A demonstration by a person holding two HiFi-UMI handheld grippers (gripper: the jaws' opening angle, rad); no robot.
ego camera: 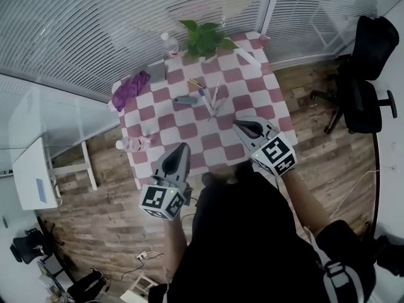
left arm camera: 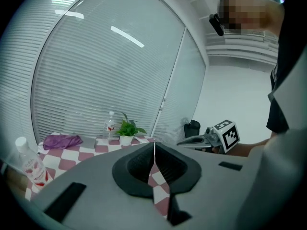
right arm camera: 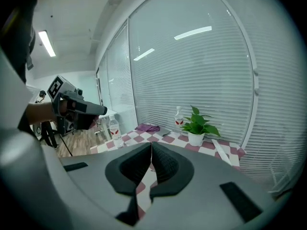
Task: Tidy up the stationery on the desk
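Note:
Several pens (ego camera: 211, 100) lie scattered mid-table on the red-and-white checked cloth (ego camera: 189, 131), beside a small grey case (ego camera: 185, 100). My left gripper (ego camera: 182, 149) hovers at the table's near left edge, jaws shut and empty. Over the near right part, my right gripper (ego camera: 238, 125) is also shut with nothing in it. In the left gripper view the jaws (left arm camera: 154, 150) meet in a thin line, and the right gripper (left arm camera: 192, 140) shows beyond. In the right gripper view the jaws (right arm camera: 151, 150) are pressed together, with the left gripper (right arm camera: 79, 109) at far left.
A potted plant (ego camera: 205, 40) and a water bottle (ego camera: 169, 44) stand at the table's far edge. A purple cloth (ego camera: 130, 87) lies far left, a second bottle (ego camera: 132, 144) near left, a white strip (ego camera: 248, 57) far right. A black office chair (ego camera: 366, 74) stands right.

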